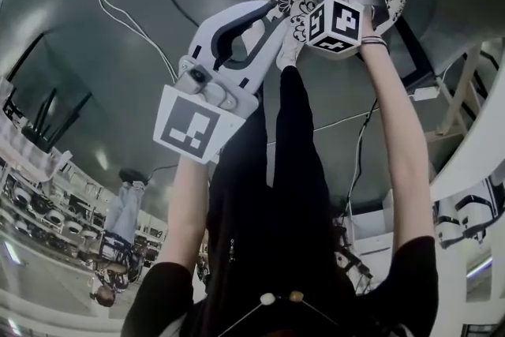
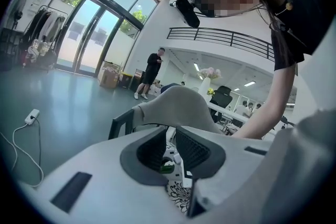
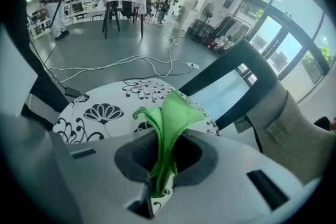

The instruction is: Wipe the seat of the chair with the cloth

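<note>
Clearly pinched the folded green cloth (image 3: 169,113) tight between the jaws of the right gripper (image 3: 164,157), just above the white, flower-patterned chair seat (image 3: 100,107). Held the left gripper (image 2: 169,150) near the edge of that seat, jaws slightly apart, with nothing gripped between them.

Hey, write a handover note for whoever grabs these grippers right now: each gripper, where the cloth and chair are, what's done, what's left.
Left gripper: jaws apart, nothing between them, pointing toward the chair seat.
Right gripper: shut on the green cloth, held over the flower-patterned seat near its edge.
Done: the cloth is gripped and at the seat. Whether it touches the seat, or whether any wiping has happened, can't be told.
Left: press the cloth down and wipe across the whole seat.
</note>
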